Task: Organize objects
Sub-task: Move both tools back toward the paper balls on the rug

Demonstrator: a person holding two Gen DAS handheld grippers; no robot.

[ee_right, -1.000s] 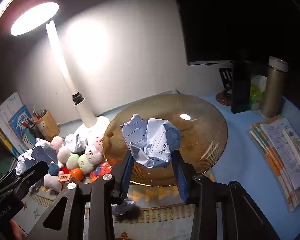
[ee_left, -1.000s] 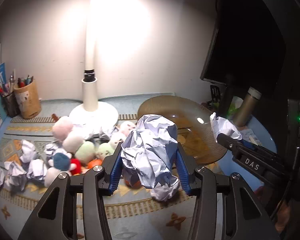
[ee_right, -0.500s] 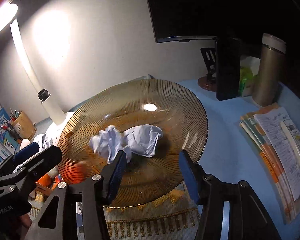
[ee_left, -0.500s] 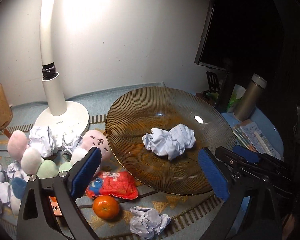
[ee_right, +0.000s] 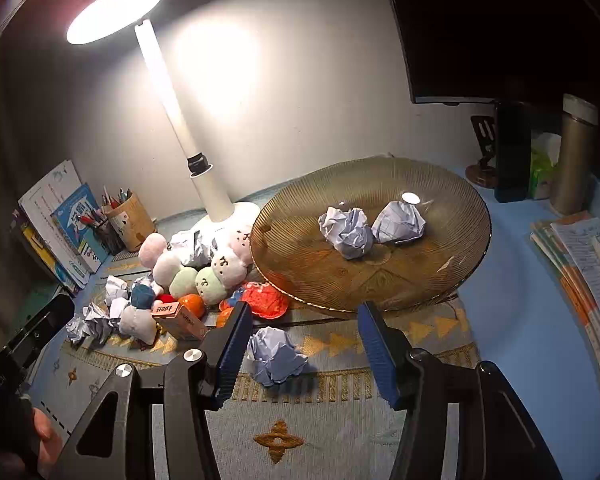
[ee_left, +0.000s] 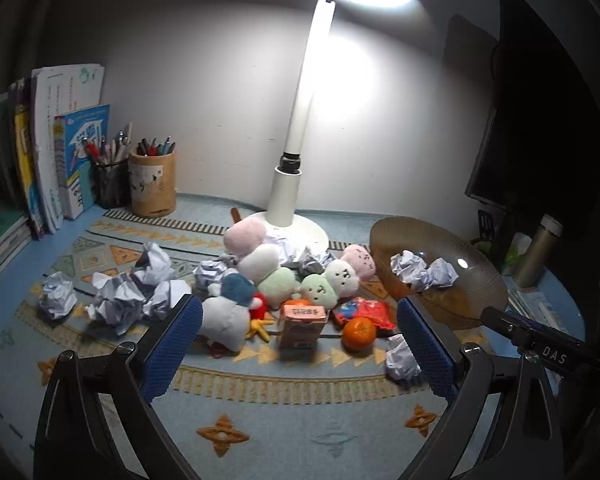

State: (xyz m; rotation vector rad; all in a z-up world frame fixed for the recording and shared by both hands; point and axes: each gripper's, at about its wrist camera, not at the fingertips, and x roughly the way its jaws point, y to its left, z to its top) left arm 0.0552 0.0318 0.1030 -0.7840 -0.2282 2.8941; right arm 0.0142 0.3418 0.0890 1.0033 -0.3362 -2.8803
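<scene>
Two crumpled paper balls [ee_right: 346,232] [ee_right: 400,222] lie in the amber glass plate [ee_right: 300,256], which the left wrist view shows at its right [ee_left: 464,300]. My left gripper [ee_left: 298,316] hangs wide open over the mat, nothing between its fingers, facing the toy pile. My right gripper [ee_right: 304,320] is open in front of the plate; a loose paper ball [ee_right: 274,354] lies on the mat below its left finger, untouched. Several more paper balls [ee_left: 116,304] are scattered on the mat's left side.
Plush toys [ee_left: 268,268], a small box [ee_left: 302,324], an orange [ee_left: 358,332] and a red packet [ee_left: 364,310] crowd the lamp base [ee_left: 292,228]. Pen holders [ee_left: 152,184] and books [ee_left: 60,152] stand back left. A flask [ee_right: 574,156] and papers [ee_right: 584,272] sit right.
Both grippers opened and let their paper balls go into the plate, then drew back. The left one swung left toward the toys and loose paper.
</scene>
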